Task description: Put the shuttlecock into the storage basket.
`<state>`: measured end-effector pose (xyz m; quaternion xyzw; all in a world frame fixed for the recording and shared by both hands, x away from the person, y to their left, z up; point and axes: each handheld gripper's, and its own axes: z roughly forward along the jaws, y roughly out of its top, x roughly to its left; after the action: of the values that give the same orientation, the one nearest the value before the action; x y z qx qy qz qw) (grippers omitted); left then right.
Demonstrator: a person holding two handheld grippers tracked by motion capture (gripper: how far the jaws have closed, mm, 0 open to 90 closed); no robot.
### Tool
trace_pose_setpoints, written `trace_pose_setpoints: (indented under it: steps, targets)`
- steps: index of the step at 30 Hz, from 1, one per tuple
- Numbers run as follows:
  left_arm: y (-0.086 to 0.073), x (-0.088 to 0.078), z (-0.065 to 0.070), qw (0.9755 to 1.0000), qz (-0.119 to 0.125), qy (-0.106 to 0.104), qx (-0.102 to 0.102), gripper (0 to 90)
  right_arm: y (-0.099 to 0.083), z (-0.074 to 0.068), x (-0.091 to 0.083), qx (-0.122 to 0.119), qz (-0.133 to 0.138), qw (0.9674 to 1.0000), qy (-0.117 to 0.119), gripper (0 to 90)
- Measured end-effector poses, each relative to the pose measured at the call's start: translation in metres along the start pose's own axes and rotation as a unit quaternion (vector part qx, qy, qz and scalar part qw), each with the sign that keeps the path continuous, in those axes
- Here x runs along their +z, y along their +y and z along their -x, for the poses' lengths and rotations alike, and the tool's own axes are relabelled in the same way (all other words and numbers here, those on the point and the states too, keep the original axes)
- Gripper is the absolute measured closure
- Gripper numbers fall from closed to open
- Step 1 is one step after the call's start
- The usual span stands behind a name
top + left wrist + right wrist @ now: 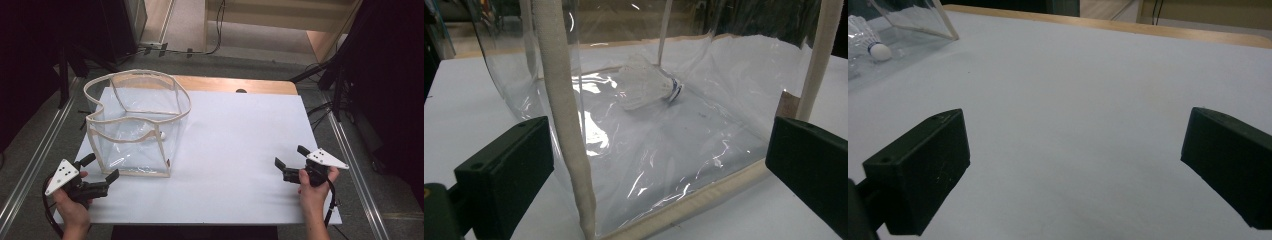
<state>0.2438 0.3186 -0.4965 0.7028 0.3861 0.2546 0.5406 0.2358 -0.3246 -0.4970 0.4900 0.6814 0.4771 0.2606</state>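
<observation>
At the near left of the white worktop (240, 150), I hold the left gripper (102, 169) with its jaws spread wide, facing the front corner of a clear plastic bag (135, 125), apart from it and gripping nothing. The bag stands upright on its own, its soft transparent walls stiffened by cream fabric piping (561, 125) along every edge and around the wavy open rim; that trim looks like the natural place to pinch, which is likely why the left jaws are lined up on either side of the corner seam. Inside, on the bag's floor, a white feathered shuttlecock (646, 85) lies on its side, its rounded cork tip banded in blue. My right gripper (291, 161) waits well apart at the near right, resting low over bare worktop, jaws likewise released, probably kept clear until the bag is steadied. The worktop's covering is matte and smooth, with a wooden edge (240, 84) showing at the far side.
</observation>
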Motion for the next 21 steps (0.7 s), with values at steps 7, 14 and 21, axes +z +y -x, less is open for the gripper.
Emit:
trace_pose_setpoints:
  steps: [7,14,21]
  targets:
    - [0.000,0.000,0.000,1.0000,-0.001,-0.001,0.002,0.0,-0.011,0.013,-0.006,0.013,-0.003,0.9998,-0.014,0.0]
    - [0.000,0.000,0.000,1.0000,-0.002,-0.001,0.003,0.0,-0.018,0.024,-0.015,0.022,0.002,0.9995,-0.021,0.0]
    - [0.000,0.000,0.000,1.0000,-0.002,-0.001,0.001,0.0,-0.021,0.026,-0.017,0.023,-0.002,0.9994,-0.024,0.0]
